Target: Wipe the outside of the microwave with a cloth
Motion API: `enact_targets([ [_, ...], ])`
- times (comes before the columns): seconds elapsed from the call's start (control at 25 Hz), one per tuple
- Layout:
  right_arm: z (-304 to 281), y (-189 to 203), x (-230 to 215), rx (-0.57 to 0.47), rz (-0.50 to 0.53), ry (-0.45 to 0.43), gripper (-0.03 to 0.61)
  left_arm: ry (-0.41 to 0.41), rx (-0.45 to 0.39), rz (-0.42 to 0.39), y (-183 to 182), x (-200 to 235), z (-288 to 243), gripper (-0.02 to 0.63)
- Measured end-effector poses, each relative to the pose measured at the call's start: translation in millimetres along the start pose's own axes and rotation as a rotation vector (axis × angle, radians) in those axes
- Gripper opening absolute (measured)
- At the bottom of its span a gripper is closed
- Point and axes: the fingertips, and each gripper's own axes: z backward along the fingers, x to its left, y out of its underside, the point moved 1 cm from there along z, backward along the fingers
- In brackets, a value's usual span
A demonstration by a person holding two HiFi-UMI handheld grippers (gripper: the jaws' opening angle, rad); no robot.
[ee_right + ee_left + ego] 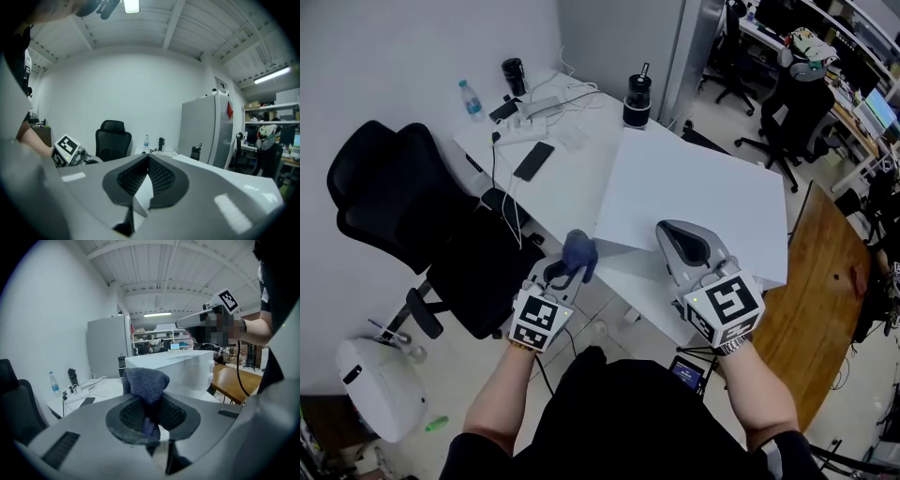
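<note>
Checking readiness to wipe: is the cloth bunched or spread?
Bunched: the cloth sticks up as a rounded wad, clamped in the left gripper.

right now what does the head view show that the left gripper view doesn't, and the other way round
Only the head view: the left gripper from outside with its marker cube, and a white rounded device on the floor. Only the left gripper view: the ceiling with a lit strip light and far shelves. Both: the blue cloth pinched in the left gripper, the white microwave, the right gripper, shut and empty, and the water bottle.
</note>
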Motion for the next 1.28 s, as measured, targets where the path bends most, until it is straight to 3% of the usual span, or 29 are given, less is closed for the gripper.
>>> enact_targets([
  [0.4, -47, 0, -23, 0.02, -0.026, 0.051, 0.002, 0.081, 0.025, -0.01, 14, 34, -42, 0.066],
  [0.76, -73, 8, -43, 0.044, -0.059, 0.1, 0.002, 0.158, 0.017, -0.024, 4, 57, -90, 0.066],
  [1.28, -84, 18, -66, 0.071, -0.098, 0.164, 0.002, 0.198, 0.018, -0.016, -12, 94, -155, 0.066],
])
